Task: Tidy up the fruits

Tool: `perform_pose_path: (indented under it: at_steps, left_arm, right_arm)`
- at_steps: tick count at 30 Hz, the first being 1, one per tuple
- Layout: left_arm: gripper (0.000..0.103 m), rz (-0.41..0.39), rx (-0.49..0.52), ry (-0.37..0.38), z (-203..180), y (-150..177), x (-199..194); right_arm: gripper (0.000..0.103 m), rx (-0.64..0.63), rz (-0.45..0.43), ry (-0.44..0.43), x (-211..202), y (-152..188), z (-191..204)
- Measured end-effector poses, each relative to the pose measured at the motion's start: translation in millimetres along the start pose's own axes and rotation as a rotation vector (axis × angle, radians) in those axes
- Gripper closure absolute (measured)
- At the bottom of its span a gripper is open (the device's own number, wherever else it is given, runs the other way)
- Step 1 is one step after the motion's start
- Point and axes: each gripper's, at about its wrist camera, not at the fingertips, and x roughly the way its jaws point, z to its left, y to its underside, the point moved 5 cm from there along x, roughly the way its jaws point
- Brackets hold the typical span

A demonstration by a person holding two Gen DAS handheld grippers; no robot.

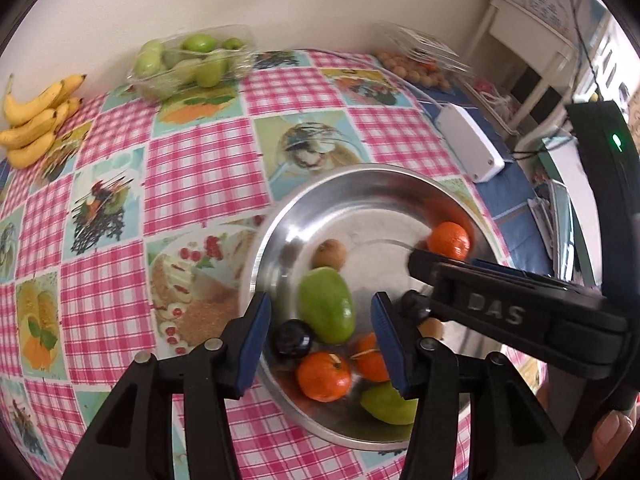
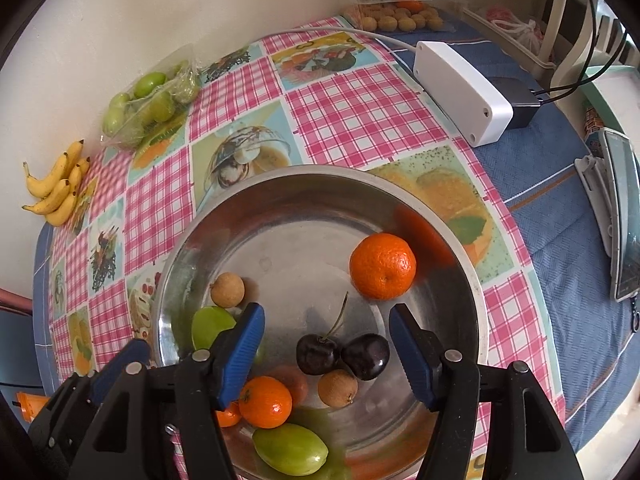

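A steel bowl (image 1: pixel 360 168) (image 2: pixel 320 170) stands on the checked tablecloth. It holds mandarins (image 2: pixel 383 266) (image 2: pixel 265 402), two dark cherries (image 2: pixel 318 354), brown longans (image 2: pixel 227 290) and green fruits (image 2: pixel 290 454). My right gripper (image 2: pixel 328 314) hangs open over the bowl; the cherries lie below the gap between its blue pads, untouched. Over the bowl's left side my left gripper (image 1: pixel 320 304) is open, and a green fruit (image 1: pixel 326 306) lies in the bowl beneath its gap, clear of both pads. The right gripper's black body (image 1: pixel 520 312) crosses the left wrist view.
Bananas (image 1: pixel 34 120) (image 2: pixel 56 192) lie at the far left by the wall. A clear pack of green fruits (image 1: pixel 192 60) (image 2: pixel 148 100) and a clear box of longans (image 1: pixel 416 64) (image 2: pixel 400 16) sit at the back. A white device (image 2: pixel 464 92) and a phone (image 2: pixel 624 220) lie right.
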Motion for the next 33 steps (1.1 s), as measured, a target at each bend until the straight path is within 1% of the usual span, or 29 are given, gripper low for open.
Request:
perform_pose_path:
  at_steps: [3,5,6,8,10,14,17,24,27,33]
  left_arm:
    - [0.047,-0.01,-0.053,-0.041,19.6,-2.8,-0.9]
    - [0.037,-0.019,-0.096,-0.088,35.6,-4.9,-1.0]
    - [0.034,-0.023,-0.123,-0.114,45.2,-5.5,-1.0]
    - [0.023,-0.027,-0.172,-0.156,63.4,-5.6,-0.5]
    - [0.015,-0.033,-0.209,-0.193,78.7,-4.2,-0.8]
    - [0.012,-0.05,-0.253,-0.242,100.3,-2.6,-2.9]
    - [0.009,-0.059,-0.27,-0.253,106.1,-1.5,-4.0]
    - [0.009,-0.034,-0.254,-0.235,101.7,-0.8,3.5]
    - [0.009,-0.031,-0.236,-0.246,101.1,-0.9,3.7]
    - [0.009,-0.046,-0.229,-0.235,101.6,-1.1,1.4]
  right_arm:
    - [0.034,0.001,0.005,0.001,1.4,1.0,-0.3]
    - [0.034,-0.002,0.008,0.002,1.4,1.1,-0.1]
    - [0.034,-0.005,0.009,0.003,2.5,1.1,1.3]
    - [0.034,-0.011,0.012,0.005,3.7,1.2,3.6]
    - [0.034,-0.019,0.016,0.002,4.9,1.1,6.0]
    - [0.031,-0.034,0.031,-0.011,9.1,1.1,10.1]
    - [0.03,-0.044,0.035,-0.005,10.6,0.7,11.6]
    - [0.028,-0.078,0.031,0.007,12.1,-0.1,18.4]
    - [0.028,-0.099,0.022,0.011,11.3,-0.5,22.6]
    - [0.02,-0.132,0.011,0.003,10.9,-0.4,32.1]
